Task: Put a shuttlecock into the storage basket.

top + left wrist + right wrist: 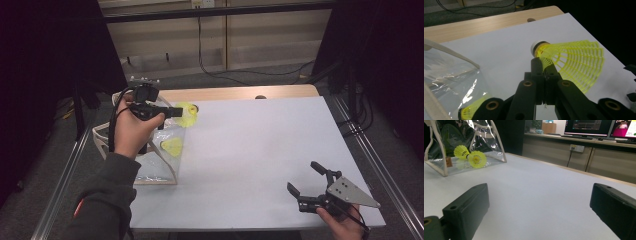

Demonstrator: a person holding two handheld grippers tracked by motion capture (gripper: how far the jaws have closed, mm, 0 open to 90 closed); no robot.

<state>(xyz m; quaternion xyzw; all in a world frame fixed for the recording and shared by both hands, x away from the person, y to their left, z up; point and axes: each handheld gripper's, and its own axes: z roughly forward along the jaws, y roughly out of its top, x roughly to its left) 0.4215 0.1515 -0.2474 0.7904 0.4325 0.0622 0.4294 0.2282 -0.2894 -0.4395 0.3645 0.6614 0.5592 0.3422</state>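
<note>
Watching from the high view: the left gripper [175, 111], raised over the table's [250, 150] far-left part, pinches a yellow shuttlecock [188, 114] just beside the clear bag [150, 170]; a second shuttlecock [172, 147] lies at the bag's near wall.
High view, right side: the right gripper [306, 179] rests low at the near-right corner, well apart from the bag, fingers spread wide on nothing.
Left gripper view: the fingers [537, 67] are closed tight on the mesh skirt of the shuttlecock [571, 63] near its white cork; the skirt fans out to the right, clear of the table [499, 57]. The bag [451, 82] sits at the left, the second shuttlecock [471, 111] inside its lower corner.
Right gripper view: both fingers [466, 207] stand far apart over bare table [536, 195]; the bag [474, 142] stands far off with two yellow shuttlecocks [477, 159] seen through its wall.
Advice, as I judge it: carry the shuttlecock cork-first over the bag's opening, keep the pinch light so the mesh does not crush, and let go only once it is past the rim. The idle gripper could steady the bag.
</note>
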